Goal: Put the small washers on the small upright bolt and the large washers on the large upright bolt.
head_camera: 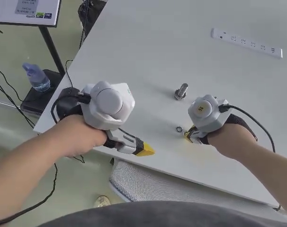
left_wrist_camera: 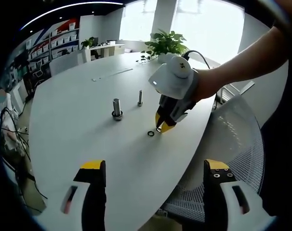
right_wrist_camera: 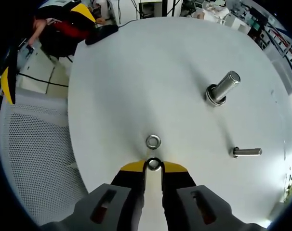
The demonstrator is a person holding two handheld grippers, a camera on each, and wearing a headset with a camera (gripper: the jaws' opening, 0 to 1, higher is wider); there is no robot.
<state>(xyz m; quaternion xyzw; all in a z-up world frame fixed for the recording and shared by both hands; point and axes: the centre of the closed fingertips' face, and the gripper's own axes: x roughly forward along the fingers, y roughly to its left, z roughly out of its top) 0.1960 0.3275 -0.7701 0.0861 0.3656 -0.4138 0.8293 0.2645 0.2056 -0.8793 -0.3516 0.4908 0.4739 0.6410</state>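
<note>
Washer (right_wrist_camera: 153,164) clamped between the yellow tips of the right gripper (head_camera: 188,136), low over the near edge of the white table (right_wrist_camera: 136,72). A loose washer (right_wrist_camera: 153,141) lies just ahead of the tips. Farther in stand the large bolt (right_wrist_camera: 223,89) and, well apart from it, the small bolt (right_wrist_camera: 247,152). The left gripper (left_wrist_camera: 154,166) hangs at the table's edge, jaws wide apart and holding nothing. Print on the corner sign (head_camera: 25,12) is too small to read.
</note>
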